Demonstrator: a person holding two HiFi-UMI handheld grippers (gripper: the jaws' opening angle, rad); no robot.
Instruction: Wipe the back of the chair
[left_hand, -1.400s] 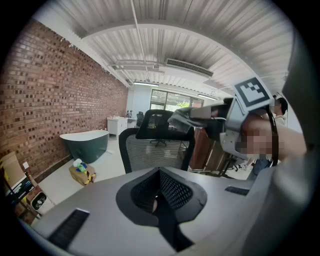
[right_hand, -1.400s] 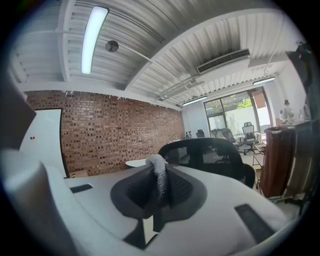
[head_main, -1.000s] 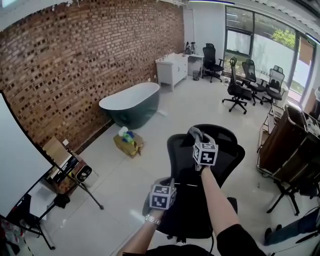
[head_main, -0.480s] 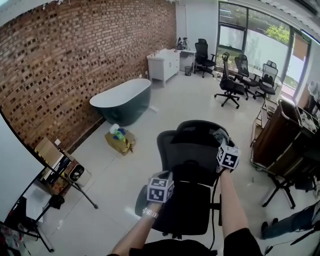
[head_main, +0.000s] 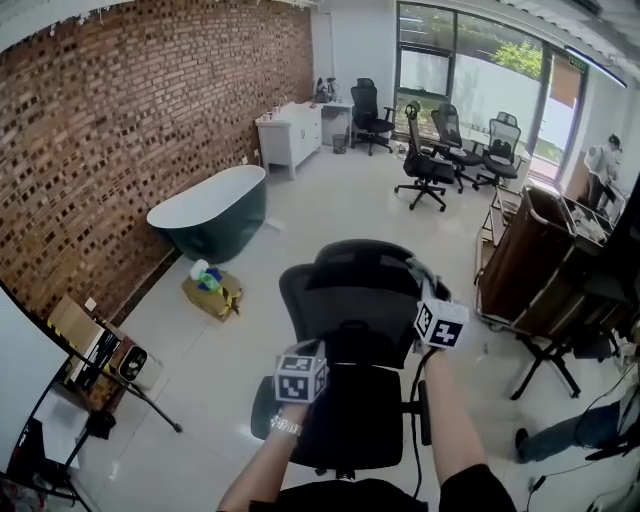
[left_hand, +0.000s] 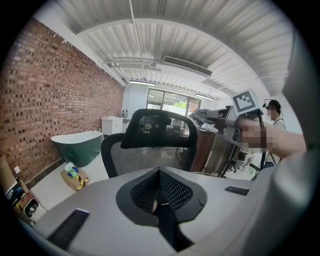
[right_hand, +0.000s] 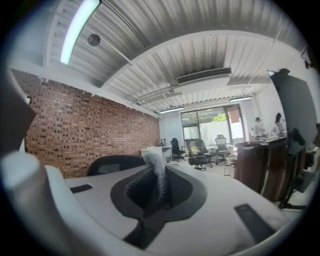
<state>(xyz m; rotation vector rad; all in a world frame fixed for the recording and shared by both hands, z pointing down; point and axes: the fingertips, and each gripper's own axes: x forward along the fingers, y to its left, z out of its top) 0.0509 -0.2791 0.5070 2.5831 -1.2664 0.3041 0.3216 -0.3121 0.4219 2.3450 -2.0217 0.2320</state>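
A black mesh office chair (head_main: 345, 300) stands in front of me in the head view, its back and headrest (head_main: 365, 262) facing me. My right gripper (head_main: 427, 287) is at the right edge of the headrest, shut on a grey cloth (head_main: 422, 272). In the right gripper view the cloth (right_hand: 157, 172) sticks up from between the jaws, and the chair (right_hand: 112, 163) lies to the left. My left gripper (head_main: 309, 350) is low by the left side of the chair back, shut with nothing in it. In the left gripper view the chair back (left_hand: 142, 157) is straight ahead.
A green bathtub (head_main: 205, 210) stands by the brick wall, with a cardboard box (head_main: 212, 292) near it. A white cabinet (head_main: 288, 130) and several office chairs (head_main: 425, 155) are at the back. A brown cart (head_main: 520, 260) is close on the right, a tripod (head_main: 125, 390) at the lower left.
My right gripper, with the cloth, has slid from the middle of the chair's top to its right edge. The left gripper has stayed low at the chair's left. The view has shifted.
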